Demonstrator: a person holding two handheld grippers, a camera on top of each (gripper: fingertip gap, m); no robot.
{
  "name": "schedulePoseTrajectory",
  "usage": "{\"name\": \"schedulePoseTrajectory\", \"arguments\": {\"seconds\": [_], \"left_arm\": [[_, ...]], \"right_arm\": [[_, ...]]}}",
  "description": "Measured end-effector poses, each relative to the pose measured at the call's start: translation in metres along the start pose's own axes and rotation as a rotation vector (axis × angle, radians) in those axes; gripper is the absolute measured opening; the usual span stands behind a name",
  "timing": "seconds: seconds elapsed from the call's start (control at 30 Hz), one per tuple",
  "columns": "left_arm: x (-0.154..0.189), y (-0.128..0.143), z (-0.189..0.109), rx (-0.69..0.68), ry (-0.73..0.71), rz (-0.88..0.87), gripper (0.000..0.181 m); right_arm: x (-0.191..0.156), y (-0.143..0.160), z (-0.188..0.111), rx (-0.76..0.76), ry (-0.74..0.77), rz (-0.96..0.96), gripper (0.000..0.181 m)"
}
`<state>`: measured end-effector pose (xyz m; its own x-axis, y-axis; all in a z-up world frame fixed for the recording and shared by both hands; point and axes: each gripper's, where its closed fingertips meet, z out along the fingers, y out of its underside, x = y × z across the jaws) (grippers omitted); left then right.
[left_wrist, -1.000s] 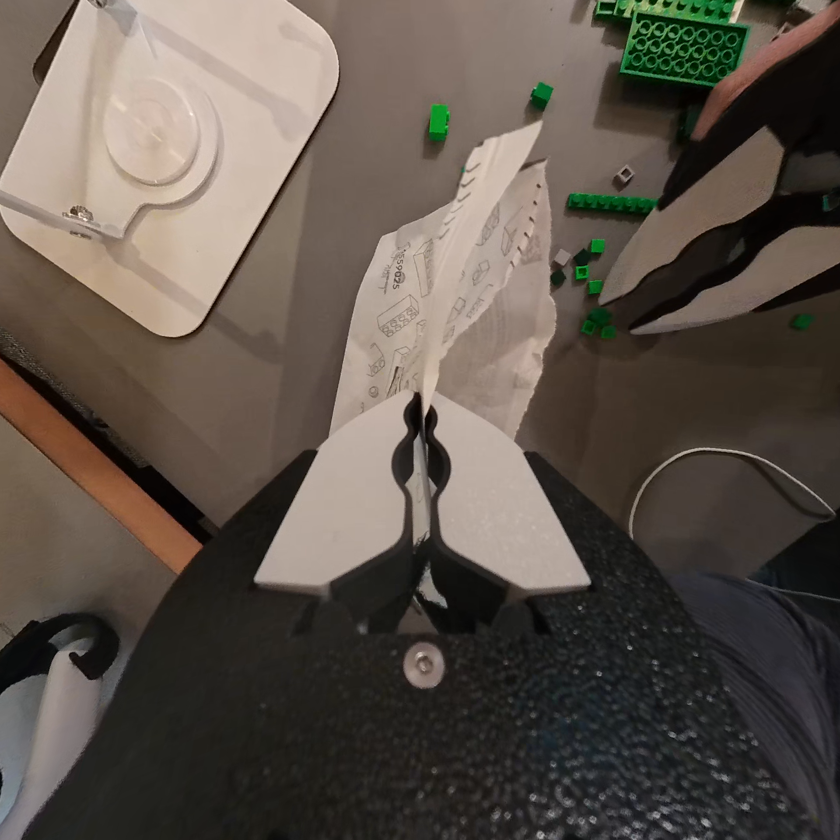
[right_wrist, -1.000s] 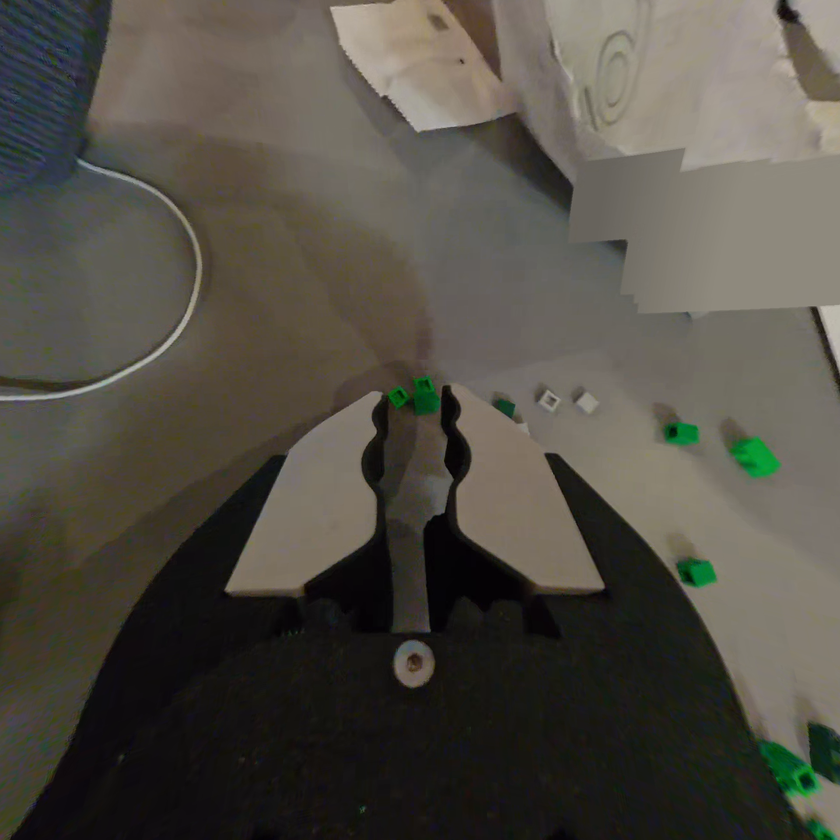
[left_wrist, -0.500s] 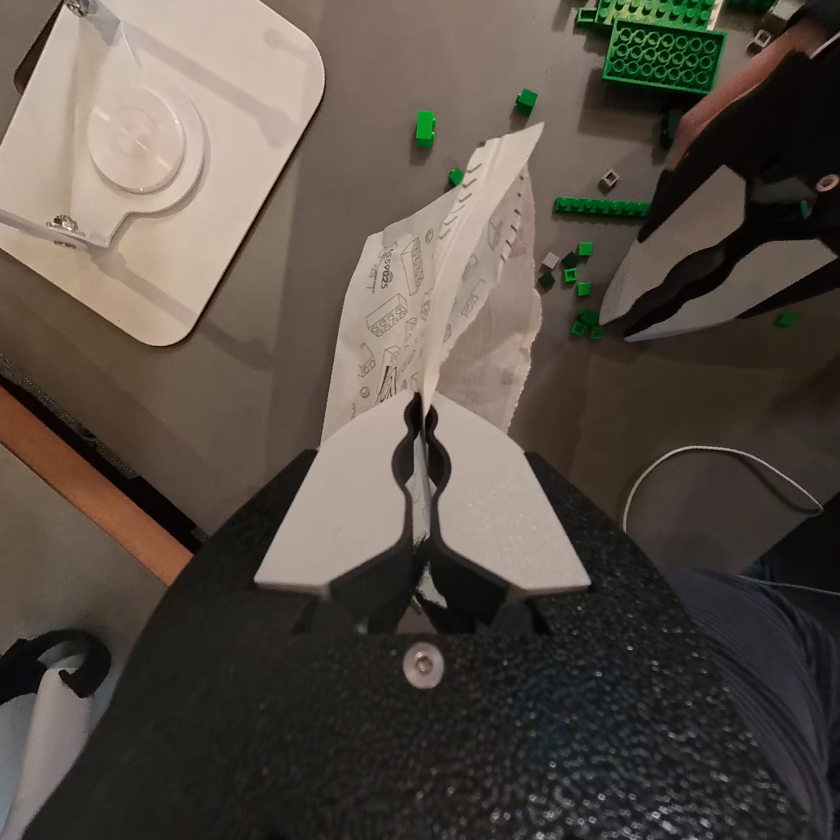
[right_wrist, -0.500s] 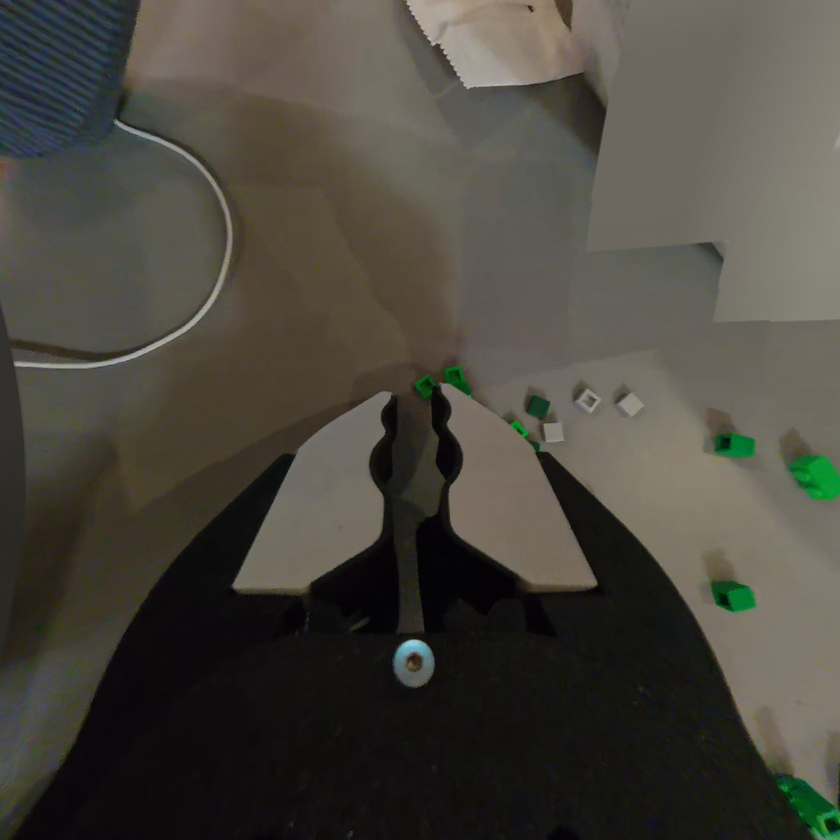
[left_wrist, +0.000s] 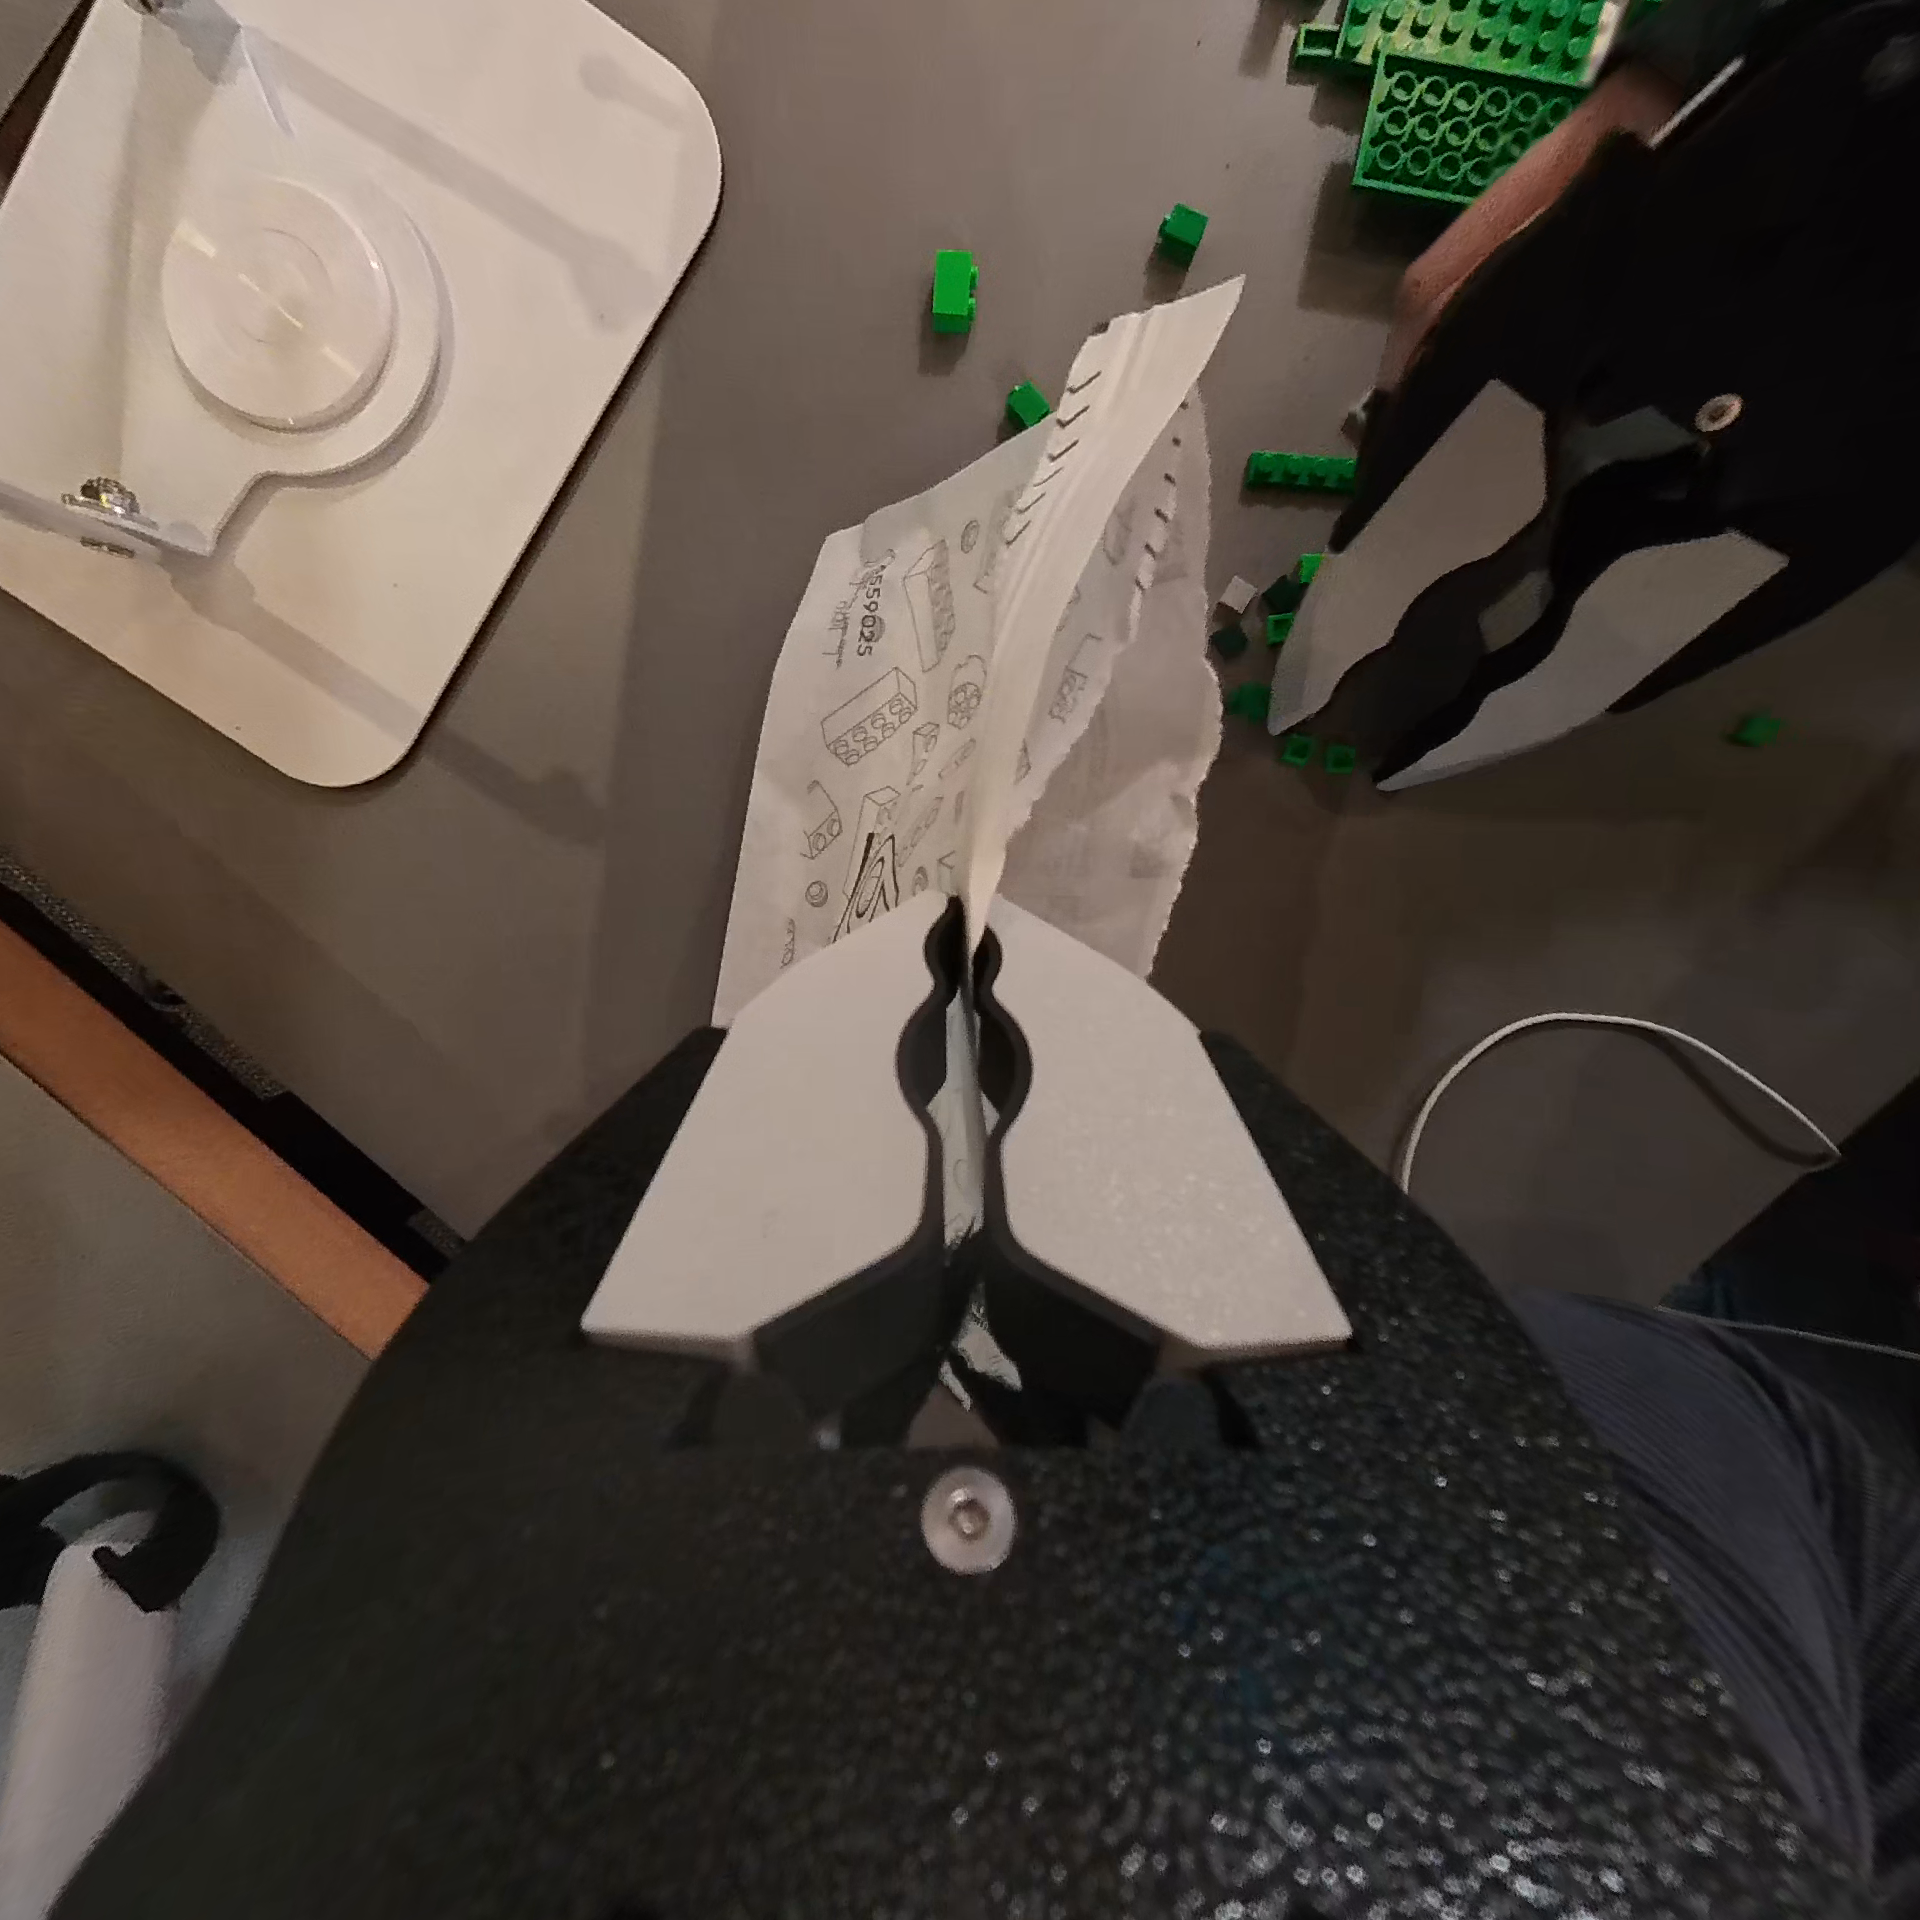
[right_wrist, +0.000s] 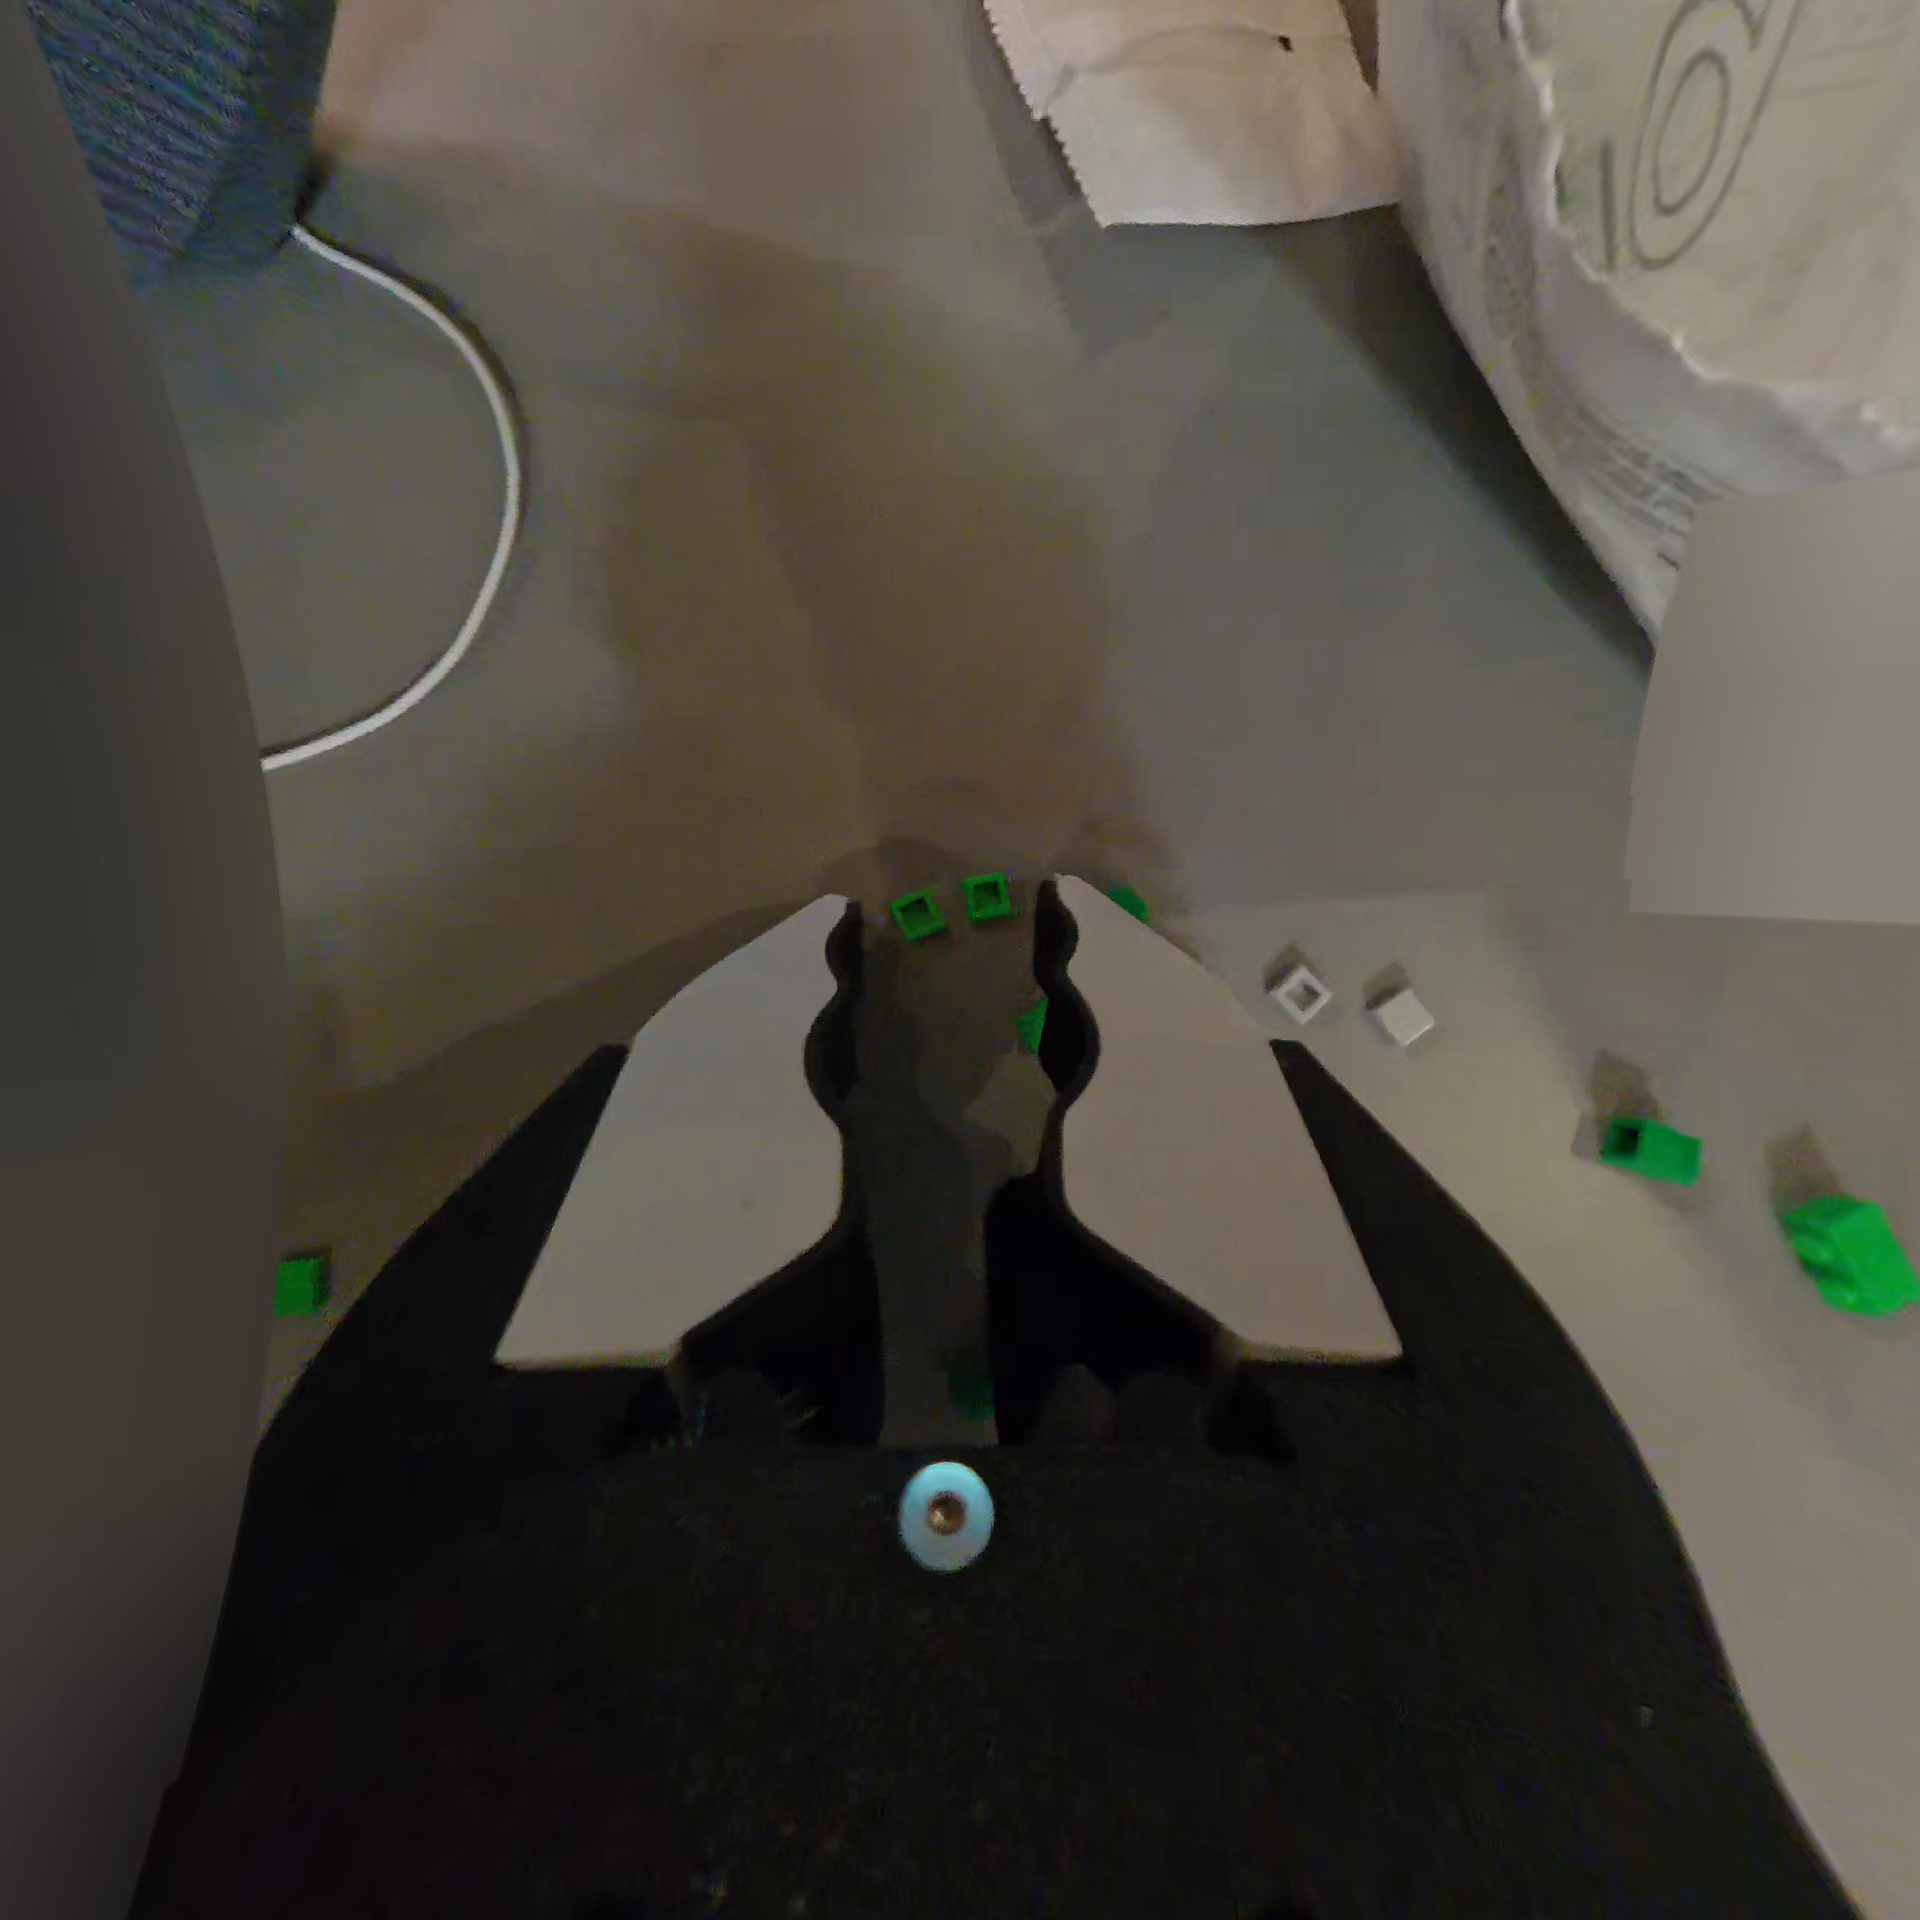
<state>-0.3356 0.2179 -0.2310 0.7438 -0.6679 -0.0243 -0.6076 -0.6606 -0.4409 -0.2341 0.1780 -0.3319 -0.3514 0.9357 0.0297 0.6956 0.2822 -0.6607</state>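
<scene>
My left gripper (left_wrist: 964, 920) is shut on a torn white paper bag (left_wrist: 894, 717) printed with brick drawings and holds it above the grey table. My right gripper (right_wrist: 948, 899) is open and empty, low over the table, with two tiny green bricks (right_wrist: 951, 906) lying just past the gap between its fingertips. It also shows in the left wrist view (left_wrist: 1340, 743), at the right, tips down beside a cluster of small green bricks (left_wrist: 1314, 750). The bag also shows at the top right of the right wrist view (right_wrist: 1662, 312).
A white square stand base (left_wrist: 312, 343) lies at the left. Green plates (left_wrist: 1455, 114) lie at the far right. Loose green (right_wrist: 1650, 1148) and grey (right_wrist: 1299, 992) bricks are scattered on the table. A white cable (left_wrist: 1558, 1049) loops near the table edge (left_wrist: 187, 1132). A person's striped sleeve (left_wrist: 1714, 1507) is close by. One gripper's finger ends stand about 15 cm off the other's.
My right gripper has opened wider and moved in over the two tiny green bricks. My left gripper has kept its hold on the bag with little movement.
</scene>
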Motion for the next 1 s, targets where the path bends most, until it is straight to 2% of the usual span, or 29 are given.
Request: {"name": "schedulePoseTrajectory", "arguments": {"seconds": [0.17,0.4,1.0], "left_arm": [[0.0014,-0.0002,-0.0003,0.0,0.004,0.003,0.0],[0.0025,0.0001,-0.001,0.003,0.011,0.003,0.0],[0.0042,0.0001,-0.0001,0.001,0.023,-0.002,0.0]], "right_arm": [[0.0,0.002,-0.0004,-0.031,-0.104,-0.055,0.03],[-0.0017,0.001,0.0007,-0.058,-0.169,-0.111,0.023],[-0.0036,0.001,0.0016,-0.073,-0.221,-0.105,0.016]]}}
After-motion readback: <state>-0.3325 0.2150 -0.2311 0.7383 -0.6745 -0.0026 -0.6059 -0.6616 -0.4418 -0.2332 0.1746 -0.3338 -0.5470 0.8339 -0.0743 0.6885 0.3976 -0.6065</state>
